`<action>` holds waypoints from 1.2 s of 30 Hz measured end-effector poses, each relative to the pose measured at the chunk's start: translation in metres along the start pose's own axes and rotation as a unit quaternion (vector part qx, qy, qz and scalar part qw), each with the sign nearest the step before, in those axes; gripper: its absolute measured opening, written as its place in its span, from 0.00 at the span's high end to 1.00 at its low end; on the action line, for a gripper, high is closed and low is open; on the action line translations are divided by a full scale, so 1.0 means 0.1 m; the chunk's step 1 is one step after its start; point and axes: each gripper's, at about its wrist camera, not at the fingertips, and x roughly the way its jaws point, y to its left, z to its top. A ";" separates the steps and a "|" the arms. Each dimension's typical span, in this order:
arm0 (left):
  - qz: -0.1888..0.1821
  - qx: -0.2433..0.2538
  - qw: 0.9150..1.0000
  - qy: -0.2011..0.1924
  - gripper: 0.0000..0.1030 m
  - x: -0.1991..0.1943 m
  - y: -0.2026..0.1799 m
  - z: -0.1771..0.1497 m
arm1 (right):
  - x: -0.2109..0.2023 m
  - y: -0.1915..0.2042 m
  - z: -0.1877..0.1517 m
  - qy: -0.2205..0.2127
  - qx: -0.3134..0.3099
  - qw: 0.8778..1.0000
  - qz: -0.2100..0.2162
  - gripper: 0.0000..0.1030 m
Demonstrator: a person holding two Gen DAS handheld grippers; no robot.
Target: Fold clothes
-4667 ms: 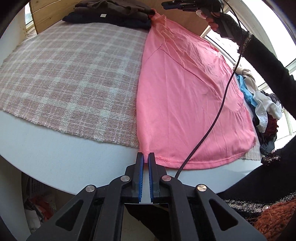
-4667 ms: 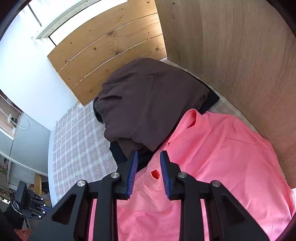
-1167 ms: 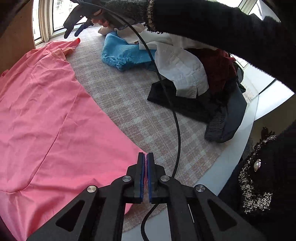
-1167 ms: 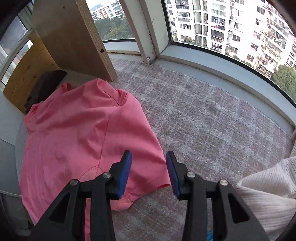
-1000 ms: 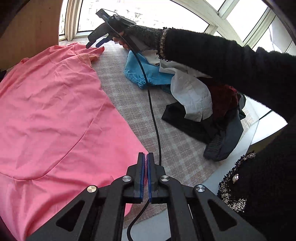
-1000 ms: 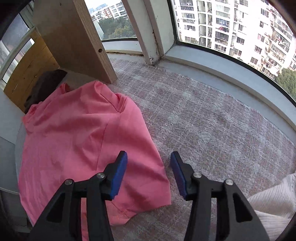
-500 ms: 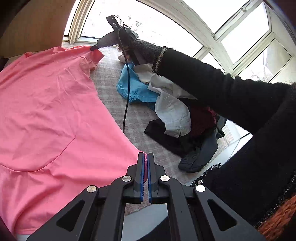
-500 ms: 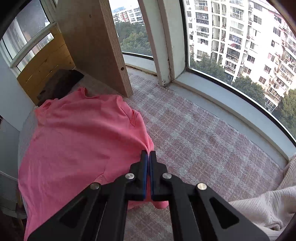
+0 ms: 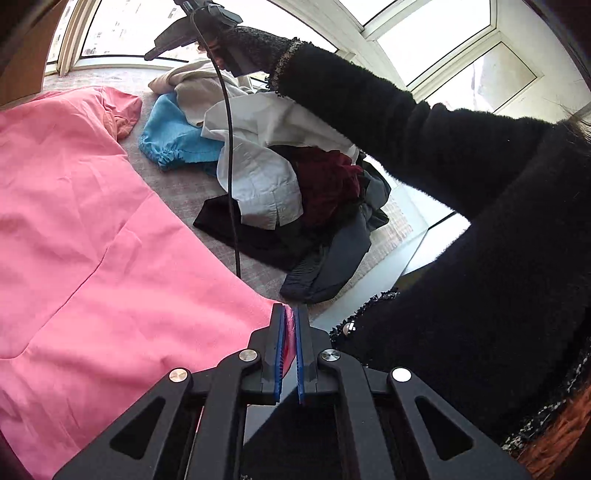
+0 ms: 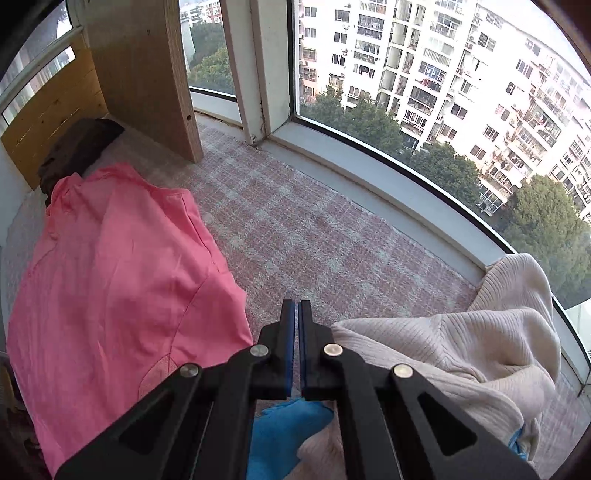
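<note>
My left gripper (image 9: 290, 317) is clamped on the hem corner of the pink shirt (image 9: 92, 221); a sliver of pink shows between its blue pads. My right gripper (image 10: 296, 314) has its pads pressed together with only a hairline gap, and I see no cloth between them, so it is closed on nothing I can make out.

From the left wrist view the pink shirt lies spread flat from 7 to 10 o'clock on the plaid cloth (image 9: 181, 192), one sleeve (image 9: 122, 110) bunched at about 11. The pile of unfolded clothes (image 9: 295, 192) sits from 12 to 2, with a blue garment (image 9: 173, 136) nearest the sleeve. The right gripper (image 9: 177, 35) is held up near 12, above the pile, by a hand in a black sleeve (image 9: 388, 110), its cable (image 9: 229, 147) hanging down.

From the right wrist view the shirt fills 8 to 10 o'clock, a cream knit (image 10: 461, 350) lies at 4, and a dark folded stack (image 10: 77, 147) rests at 10 by the wooden panel (image 10: 147, 74).
</note>
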 end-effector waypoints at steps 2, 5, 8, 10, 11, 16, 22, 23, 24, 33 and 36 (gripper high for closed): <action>0.015 -0.015 1.000 0.004 0.81 -0.02 0.12 -0.07 | -0.08 0.14 0.02 -0.016 -0.005 1.000 0.024 0.97; 0.052 -0.042 0.998 -0.005 0.76 -0.26 0.39 -0.17 | -0.17 0.53 0.08 -0.025 -0.028 0.998 0.052 0.92; 0.140 -0.057 0.988 -0.027 0.72 -0.73 0.84 -0.14 | -0.19 0.99 0.16 -0.029 -0.036 0.994 0.101 0.91; 0.187 -0.074 0.978 -0.048 0.69 -1.03 1.26 0.00 | -0.21 1.31 0.20 -0.032 -0.044 0.990 0.132 0.91; 0.208 -0.082 0.973 -0.057 0.69 -1.17 1.47 0.09 | -0.22 1.50 0.22 -0.034 -0.055 0.987 0.145 0.91; 0.275 -0.088 0.954 -0.084 0.59 -1.57 2.42 0.58 | -0.23 2.37 0.38 -0.032 -0.068 0.973 0.220 0.91; 0.248 -0.060 0.965 -0.056 0.60 -1.62 3.06 0.94 | -0.33 3.01 -0.02 0.024 -0.119 0.969 0.214 0.84; 0.238 -0.049 0.969 -0.054 0.60 -1.67 3.07 0.96 | -0.32 3.00 -0.20 0.042 -0.111 0.970 0.213 0.83; 0.224 -0.040 0.972 -0.057 0.60 -1.75 3.07 0.95 | -0.28 2.97 -0.40 0.062 -0.095 0.971 0.210 0.82; 0.130 0.039 0.989 -0.056 0.59 -2.33 2.81 0.74 | -0.04 2.99 -1.86 0.169 0.022 0.973 0.158 0.82; 0.106 0.062 0.991 -0.051 0.58 -2.42 2.71 0.69 | -0.22 3.05 -2.32 0.222 -0.001 0.970 0.102 0.82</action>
